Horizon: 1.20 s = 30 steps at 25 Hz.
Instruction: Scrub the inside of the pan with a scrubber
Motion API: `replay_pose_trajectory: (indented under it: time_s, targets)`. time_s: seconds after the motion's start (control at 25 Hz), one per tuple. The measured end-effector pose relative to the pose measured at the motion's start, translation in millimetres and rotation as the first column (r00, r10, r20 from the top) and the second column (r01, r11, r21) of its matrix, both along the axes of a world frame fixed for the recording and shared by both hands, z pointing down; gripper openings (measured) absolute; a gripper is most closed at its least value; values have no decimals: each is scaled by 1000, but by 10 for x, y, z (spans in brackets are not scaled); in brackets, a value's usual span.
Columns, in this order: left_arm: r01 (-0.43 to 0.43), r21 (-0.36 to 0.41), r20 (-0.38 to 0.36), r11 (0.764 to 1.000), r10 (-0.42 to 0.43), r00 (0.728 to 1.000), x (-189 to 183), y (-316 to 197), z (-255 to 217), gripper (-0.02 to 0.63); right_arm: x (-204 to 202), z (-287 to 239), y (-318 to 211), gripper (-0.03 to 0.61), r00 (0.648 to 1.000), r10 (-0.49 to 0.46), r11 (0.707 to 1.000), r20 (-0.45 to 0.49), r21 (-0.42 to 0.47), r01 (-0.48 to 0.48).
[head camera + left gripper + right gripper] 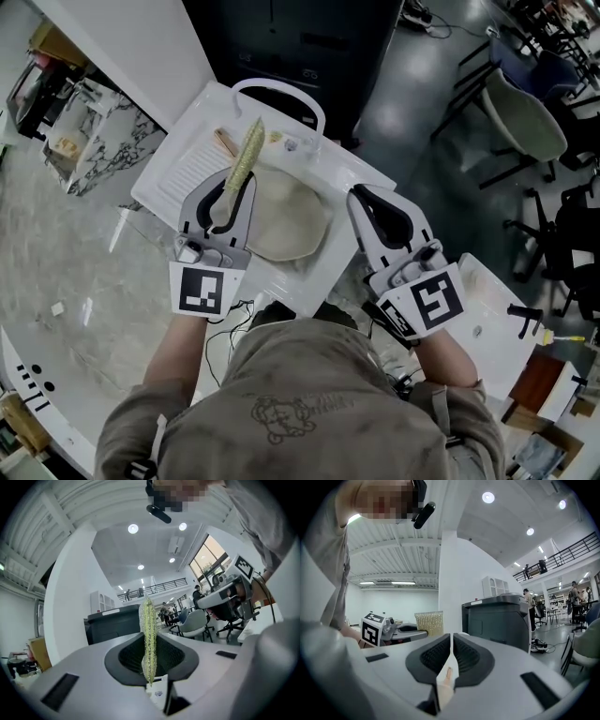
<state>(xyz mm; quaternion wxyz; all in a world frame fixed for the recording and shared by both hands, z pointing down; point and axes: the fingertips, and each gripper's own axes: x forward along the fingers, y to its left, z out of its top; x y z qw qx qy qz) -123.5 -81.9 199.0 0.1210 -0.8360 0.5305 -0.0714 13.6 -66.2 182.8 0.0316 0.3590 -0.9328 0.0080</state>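
A person stood over a white sink [176, 180] with a gripper in each hand. The left gripper [236, 186] was clamped shut on a glittery yellow-green scrubber [247, 155], pinching its lower end so that most of the flat pad stuck out past the jaw tips. In the left gripper view the scrubber [148, 634] stood edge-on and upright between the two dark pads, against a high ceiling with round lights. The pan [292, 225], round and pale beige inside, lay in the sink below and between the two grippers; from the head view the left gripper overlapped its left rim, and the scrubber pointed beyond its far edge, apparently not touching its inside. The right gripper [357, 195] was held just to the right of the pan, its jaws pressed together with nothing between them, as the right gripper view [451, 638] confirmed. A dark cabinet [281, 37] stood beyond the sink, and an office chair [527, 117] was parked well apart on the grey floor.
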Motion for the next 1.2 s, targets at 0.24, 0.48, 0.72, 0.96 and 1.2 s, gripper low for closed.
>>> replay_pose_trajectory:
  time_s: [0.24,0.48,0.72,0.96,1.2]
  targets:
    - [67,2,-23,998,-67,998,-56,182,21,64,85,-150,109,37,1000,16,999,-2,44,-16]
    - [81,-42,1,996,-81,997,-93,364,162,64,54,-171,213,37,1000,16,999,-5,41,-16]
    - [80,-33,30,996,-79,996,-177,399,201,64,-10,-112,253,37,1000,15,999,-4,37,-15]
    - [69,-54,25,996,-67,997,-165,436,290,64,-58,-45,267,37,1000,13,1000,-13,28,-13]
    - [67,-55,35,996,-65,997,-168,437,290,64,-54,-36,263,37,1000,18,1000,-19,24,-18]
